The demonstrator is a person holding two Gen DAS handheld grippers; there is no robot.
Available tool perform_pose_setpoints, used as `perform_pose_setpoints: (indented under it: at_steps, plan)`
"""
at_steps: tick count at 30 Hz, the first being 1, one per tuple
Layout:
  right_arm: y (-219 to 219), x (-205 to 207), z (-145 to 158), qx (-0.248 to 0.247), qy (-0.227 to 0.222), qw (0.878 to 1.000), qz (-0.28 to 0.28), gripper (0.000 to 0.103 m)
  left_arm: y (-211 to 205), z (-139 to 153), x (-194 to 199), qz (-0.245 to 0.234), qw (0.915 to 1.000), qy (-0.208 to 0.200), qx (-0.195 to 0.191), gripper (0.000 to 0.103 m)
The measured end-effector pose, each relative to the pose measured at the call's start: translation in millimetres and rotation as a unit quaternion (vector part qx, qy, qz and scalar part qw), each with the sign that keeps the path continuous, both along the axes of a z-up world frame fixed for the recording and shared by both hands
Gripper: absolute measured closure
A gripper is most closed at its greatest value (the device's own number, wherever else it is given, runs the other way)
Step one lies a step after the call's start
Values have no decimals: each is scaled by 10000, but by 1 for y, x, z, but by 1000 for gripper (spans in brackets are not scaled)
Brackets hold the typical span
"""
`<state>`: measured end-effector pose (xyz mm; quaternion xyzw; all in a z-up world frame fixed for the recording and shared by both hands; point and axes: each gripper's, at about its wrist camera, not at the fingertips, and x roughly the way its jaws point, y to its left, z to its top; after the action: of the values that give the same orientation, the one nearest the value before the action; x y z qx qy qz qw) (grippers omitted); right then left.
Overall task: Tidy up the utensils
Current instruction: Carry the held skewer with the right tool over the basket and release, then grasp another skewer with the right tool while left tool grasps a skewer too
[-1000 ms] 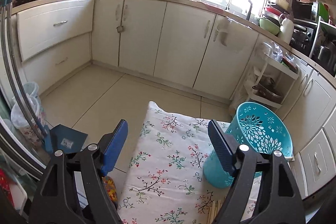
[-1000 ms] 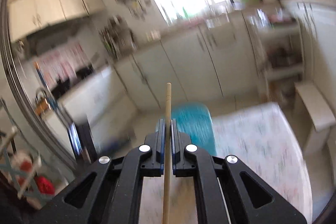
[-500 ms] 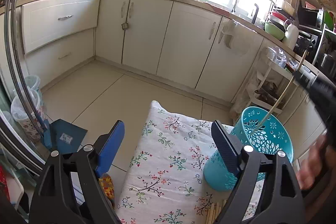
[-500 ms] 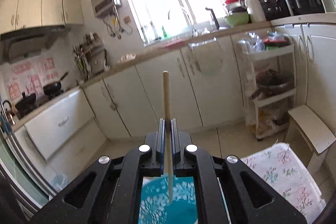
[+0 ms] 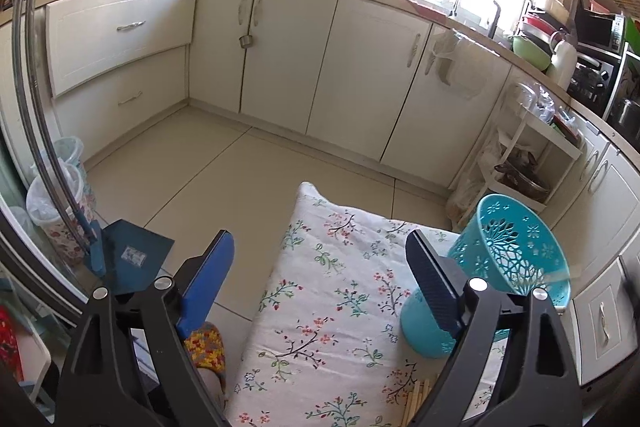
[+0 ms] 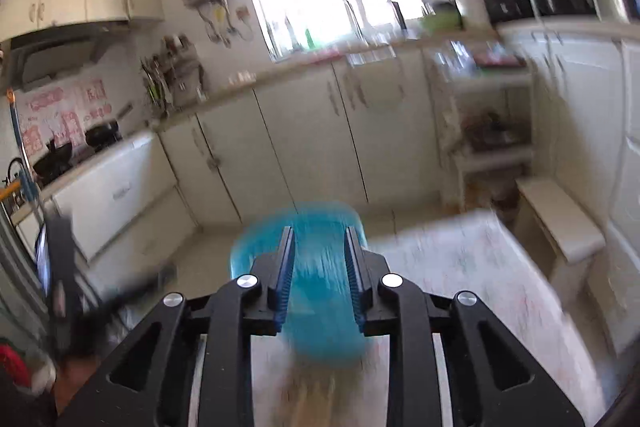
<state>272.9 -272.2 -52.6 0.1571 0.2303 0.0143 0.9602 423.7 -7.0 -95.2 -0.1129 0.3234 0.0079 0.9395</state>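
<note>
A teal perforated basket (image 5: pixel 508 259) stands on the floral-cloth table (image 5: pixel 336 291), at its right side. A wooden chopstick lies across its inside near the rim (image 5: pixel 560 273). More wooden chopsticks (image 5: pixel 416 401) lie on the cloth near the front edge. My left gripper (image 5: pixel 320 267) is open and empty above the table, left of the basket. My right gripper (image 6: pixel 319 259) is open and empty, just behind the blurred basket (image 6: pixel 320 307). A blurred tan pile of chopsticks (image 6: pixel 312 399) lies below it.
White kitchen cabinets (image 5: pixel 360 67) run along the far wall past the tiled floor (image 5: pixel 224 171). A white rack with bowls (image 5: pixel 520 163) stands right of the table. A blue dustpan (image 5: pixel 132 259) and bins (image 5: pixel 56 211) sit at the left. A white stool (image 6: pixel 560 227) is at the right.
My right gripper has opened and let go of the chopstick, which now lies in the teal basket. The gripper has pulled back and down. My left gripper has barely moved.
</note>
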Motion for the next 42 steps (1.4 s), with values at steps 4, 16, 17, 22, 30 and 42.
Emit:
perform_pose_setpoints:
  at_steps: [4,16,17,22,30,42]
  plan:
    - [23,-20,-82,-79,1390,9895,389,80,0,-4,0,-13,10000,78,16,19]
    - [49,10,-143,-291,2108,9753,592,87,-5,-10,-1,-153,9995,165,203,18]
    - [49,11,-145,-326,2151,9743,588,87,-5,-10,-1,-163,9995,162,213,18]
    - [48,15,-147,-413,2232,9722,568,89,-9,-11,-1,-235,9991,186,311,18]
    - [30,-2,-145,-739,2470,9632,762,95,-55,-63,-29,-1566,9773,1177,809,18]
    - [3,-31,-147,-197,2247,9715,725,96,-108,-117,-64,-2393,9465,1833,1153,55]
